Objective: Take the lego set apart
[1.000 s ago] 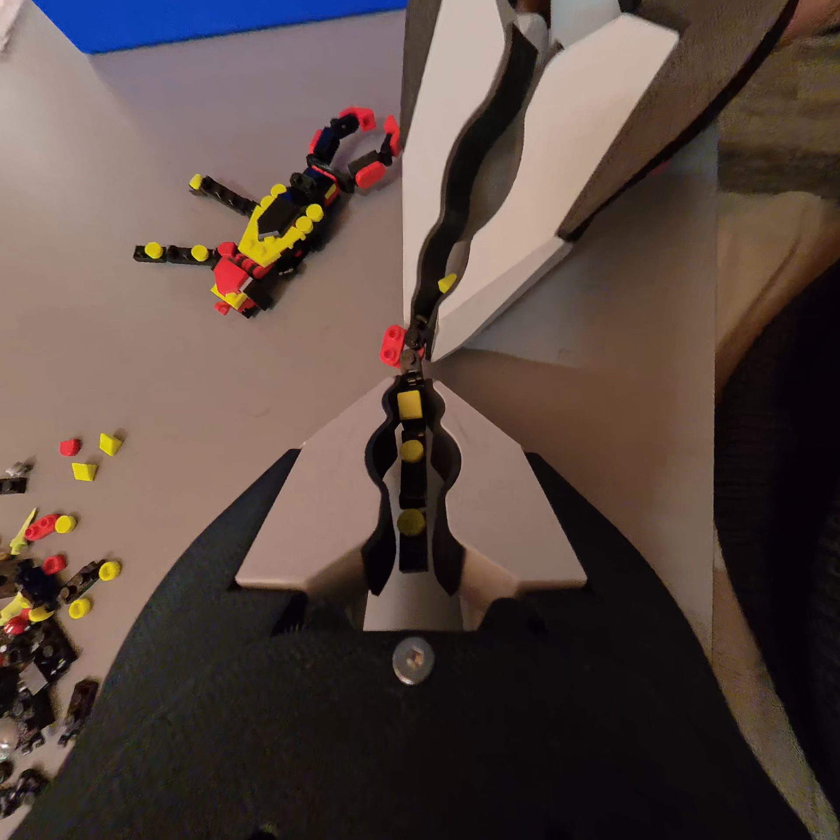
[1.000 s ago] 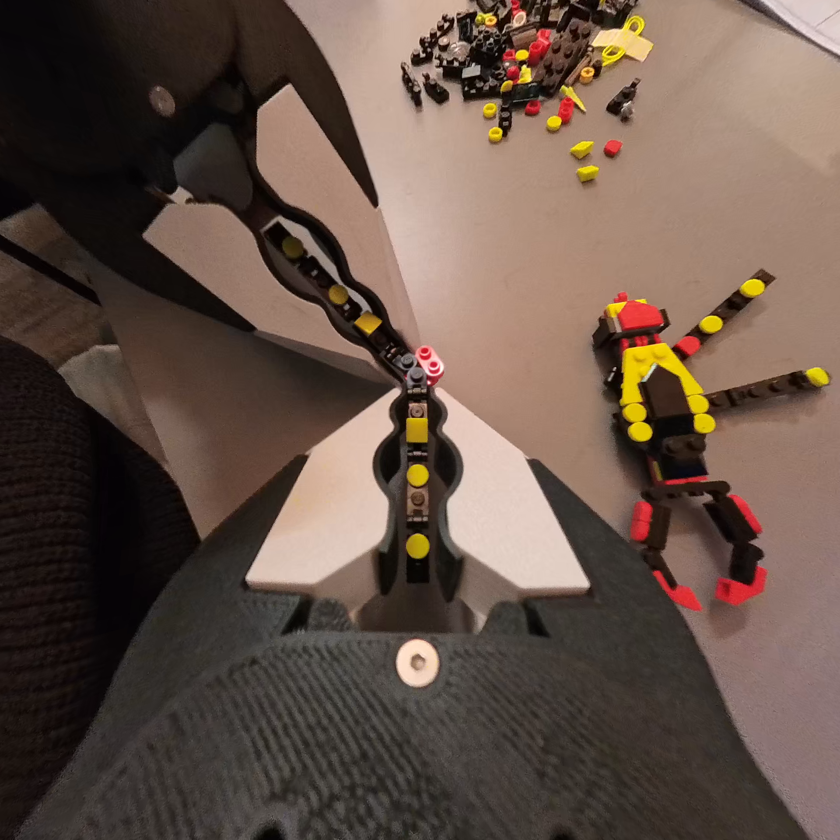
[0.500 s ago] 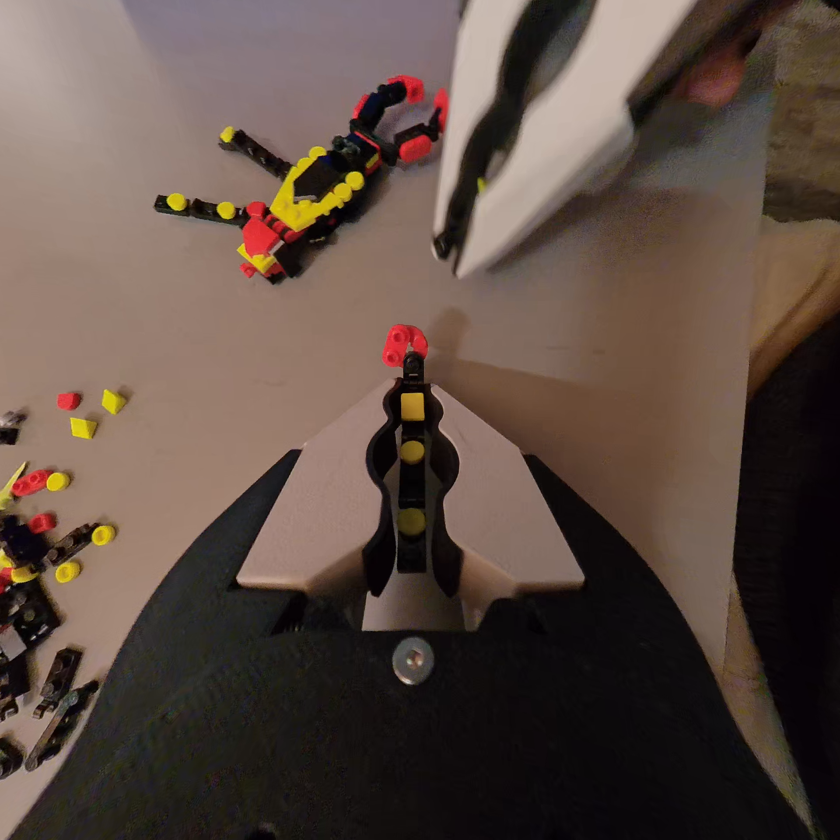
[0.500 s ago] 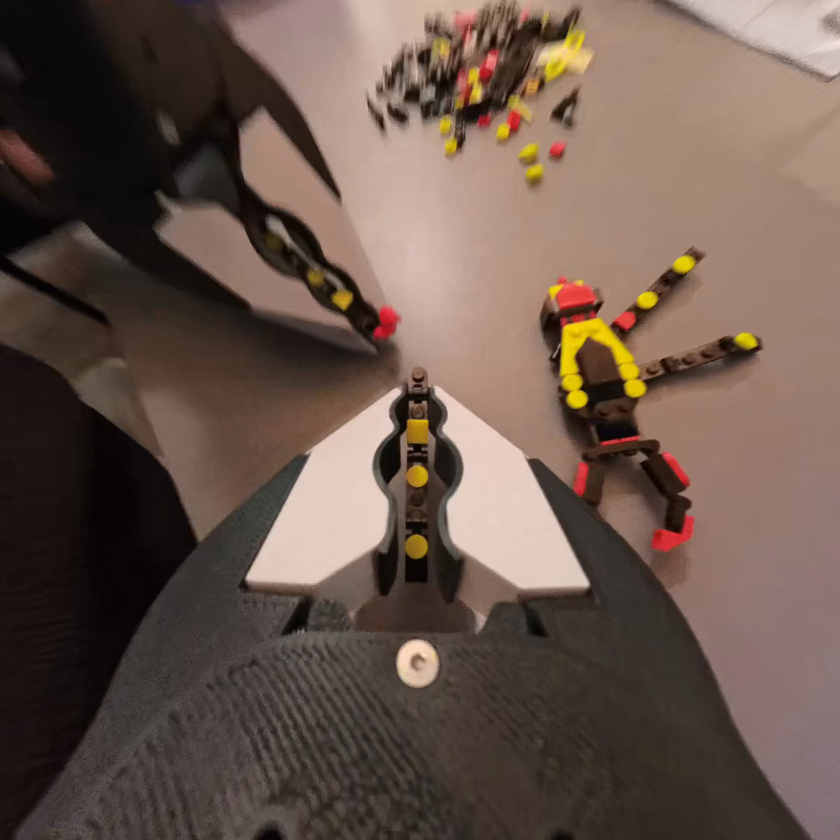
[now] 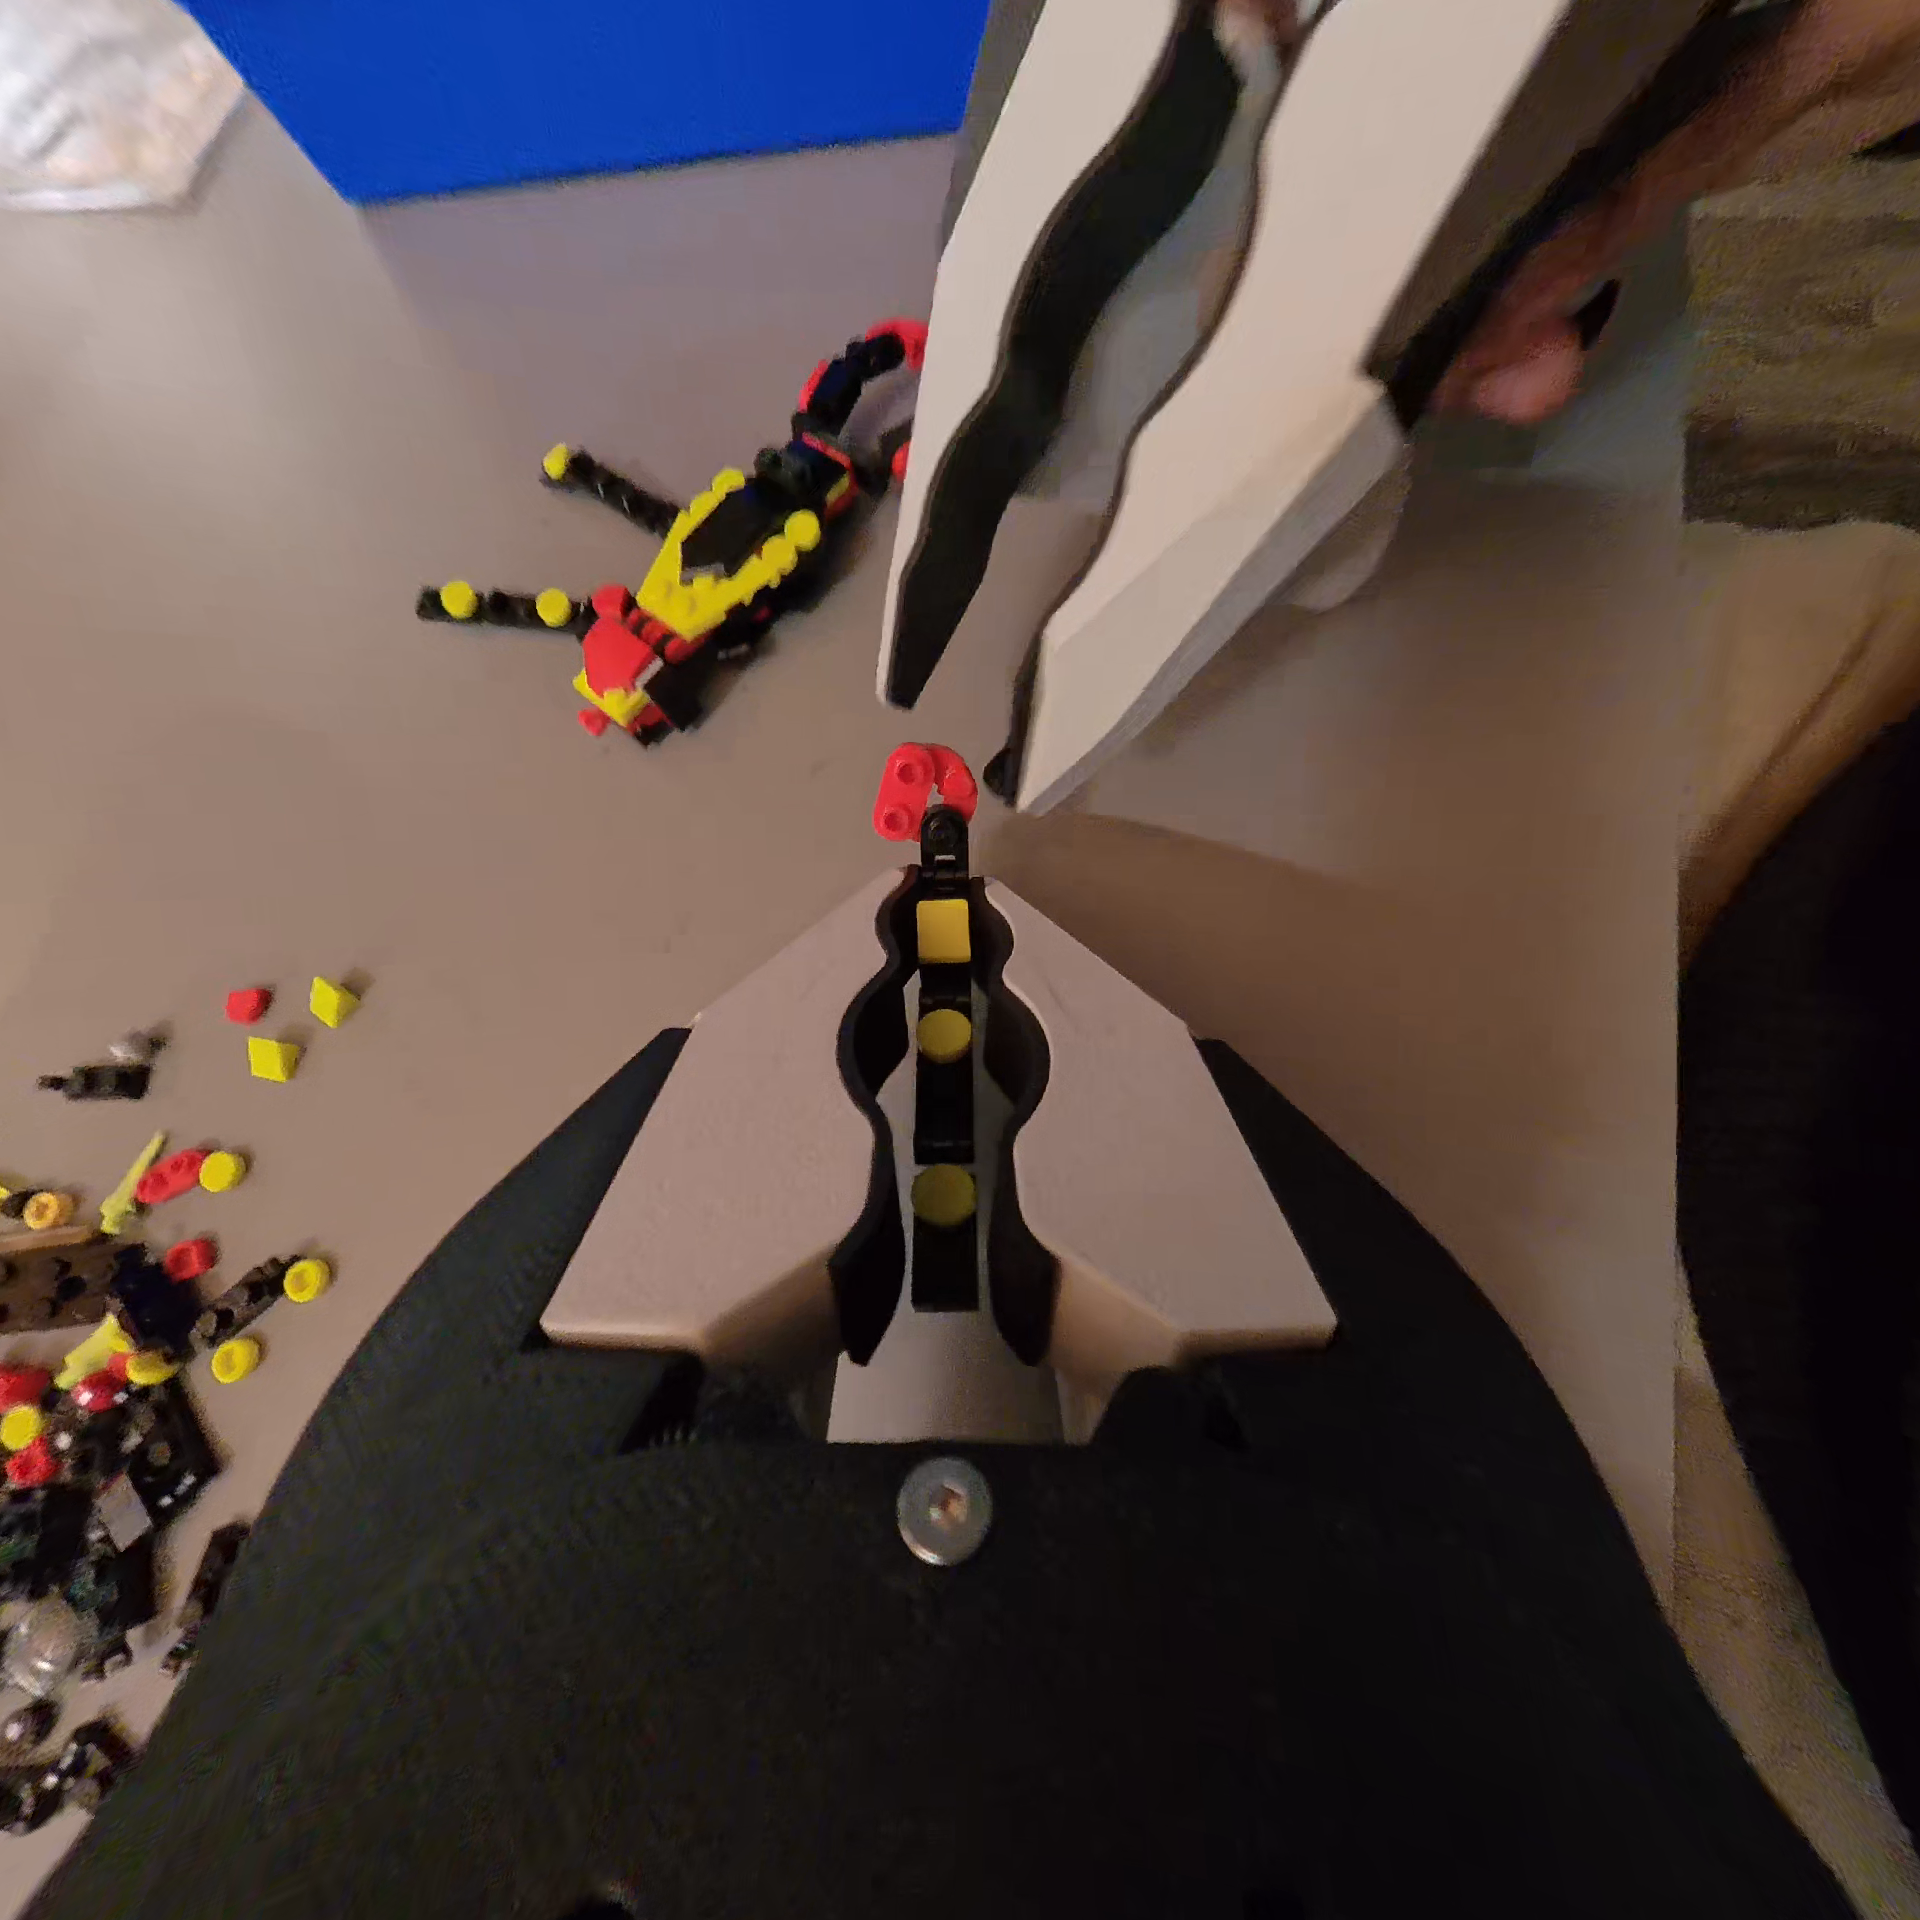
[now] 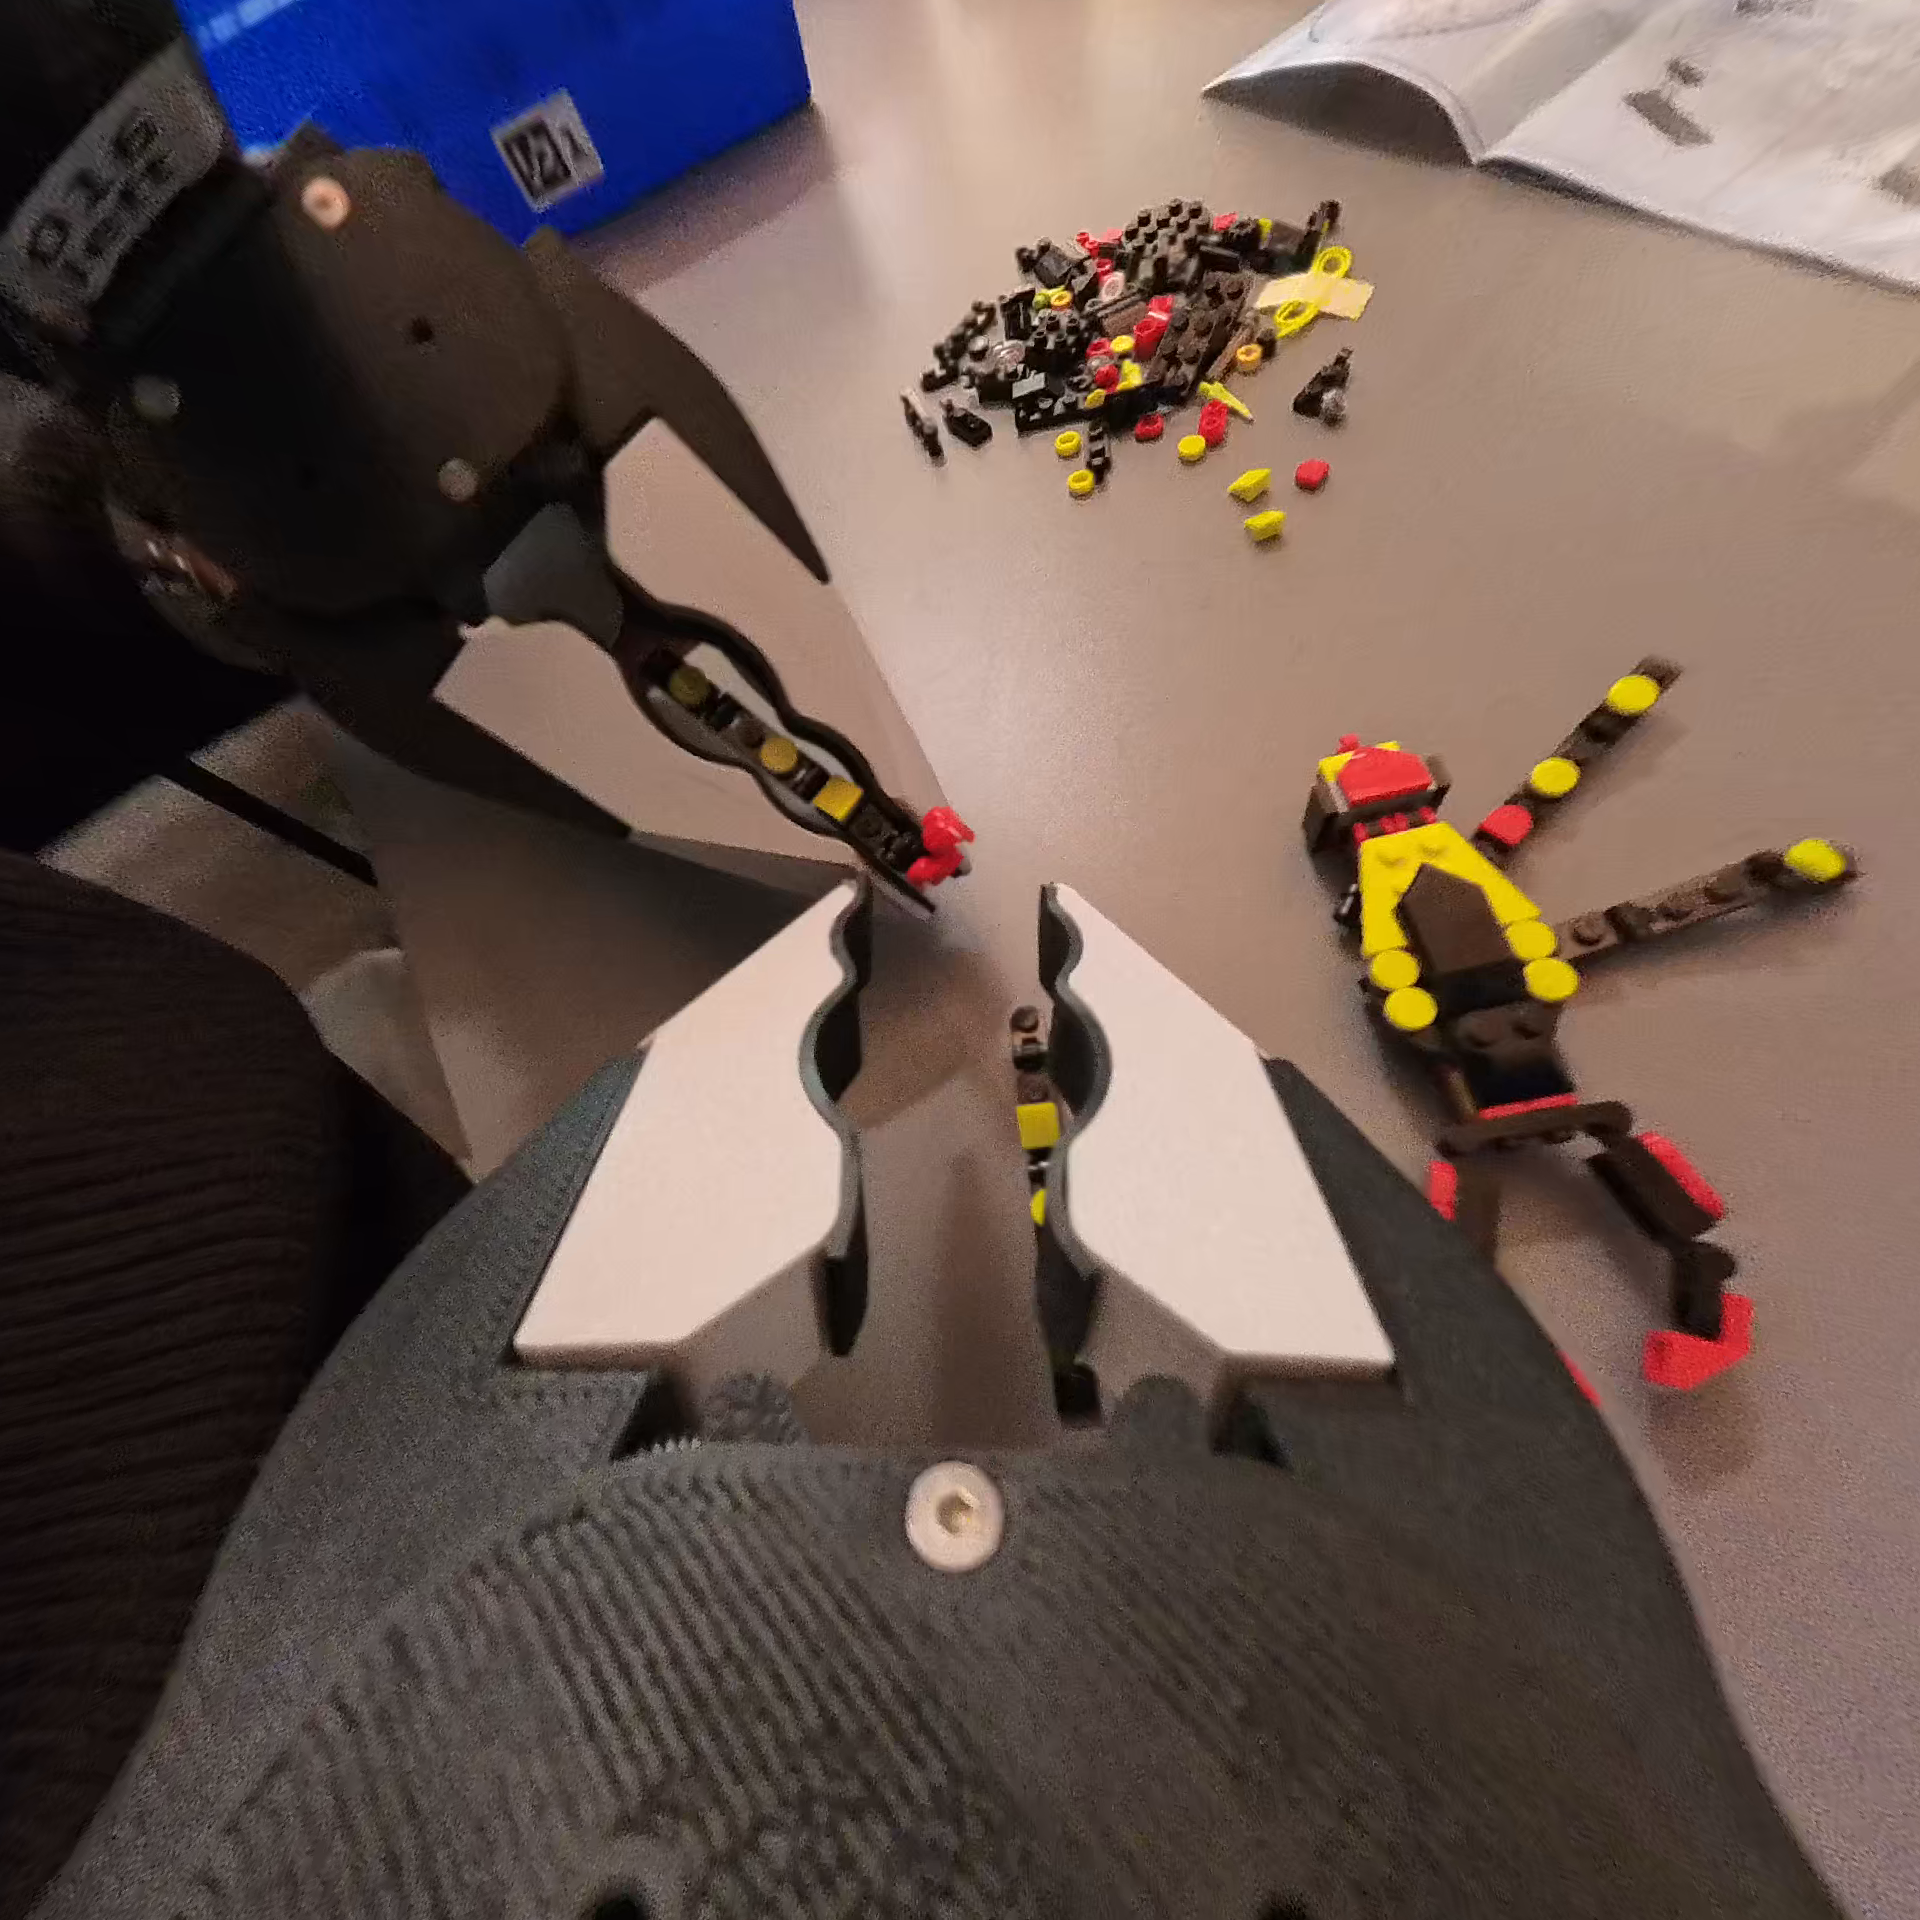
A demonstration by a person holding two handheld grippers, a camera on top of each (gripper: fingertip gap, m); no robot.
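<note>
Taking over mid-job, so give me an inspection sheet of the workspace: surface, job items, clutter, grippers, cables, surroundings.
Surface: grey table, bare between the piles.
Job's things: part-built lego figure lying flat; black limb strip with yellow studs and a red end piece; second strip against the right gripper's finger.
Clutter: loose brick pile, a few strays beside it.
Grippers: left gripper shut on the limb strip; right gripper open, whether the second strip has dropped free cannot be told.
Cables: nothing seen.
Surroundings: blue box, paper booklet.
</note>
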